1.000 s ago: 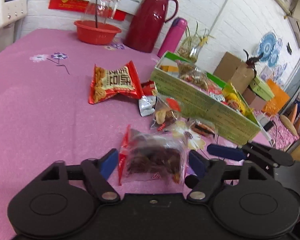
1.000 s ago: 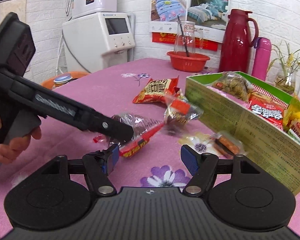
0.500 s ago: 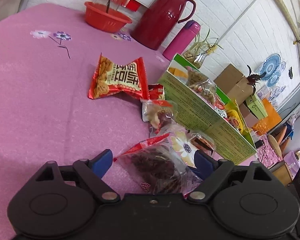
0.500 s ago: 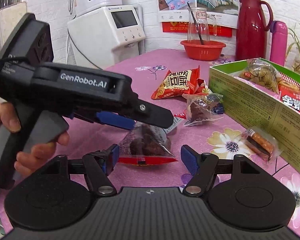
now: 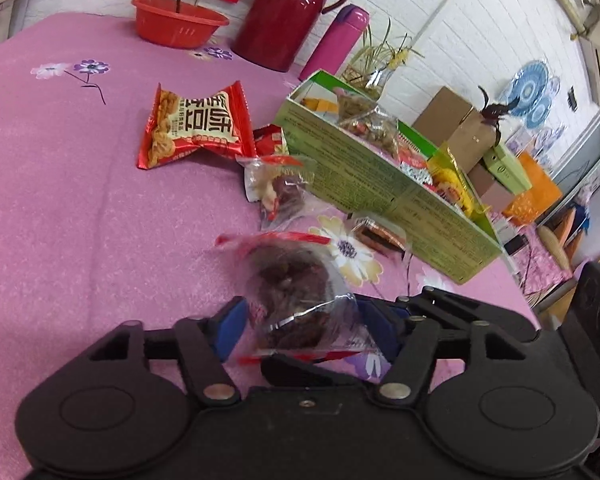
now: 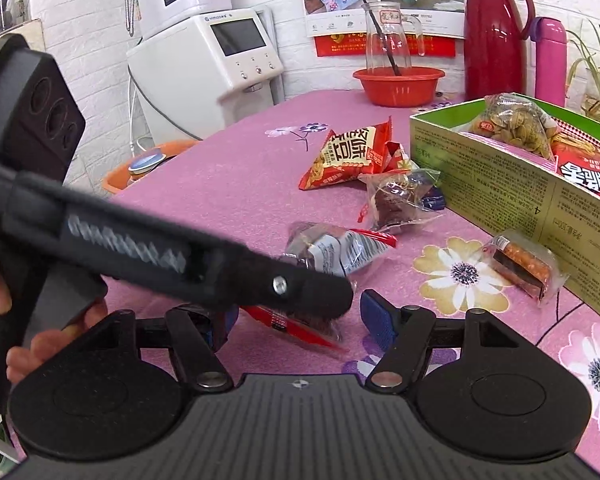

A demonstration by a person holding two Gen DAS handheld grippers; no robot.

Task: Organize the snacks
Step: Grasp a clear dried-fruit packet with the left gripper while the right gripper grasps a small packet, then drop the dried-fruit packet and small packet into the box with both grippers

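Clear, crinkly film with red sealed edges wraps the packet of dark dried fruit (image 5: pixel 296 300), which sits between the blue fingers (image 5: pixel 232 326) of the left gripper (image 5: pixel 300 328). These have just been closing and now press on the packet's sides, low over the pink counter (image 5: pixel 80 208). The right gripper (image 6: pixel 296 320) is close beside it; its fingers have also narrowed but stand apart, and no contact with the packet shows. By the look of it the packet is light, soft and slippery: film buckles under pressure, so a hold across the filled middle should seat better than one on a thin seam, and a hard squeeze could crush the fruit. Farther out lie a second clear packet (image 5: pixel 278 192), a small wrapped bar (image 6: pixel 524 266) and a red puffed bag (image 5: pixel 196 128), likely air-filled and easily dented. Beyond them stands the green box (image 5: pixel 372 172), already holding several snacks. Farthest are a red basin (image 5: pixel 178 26) and a dark red flask (image 5: pixel 290 12).
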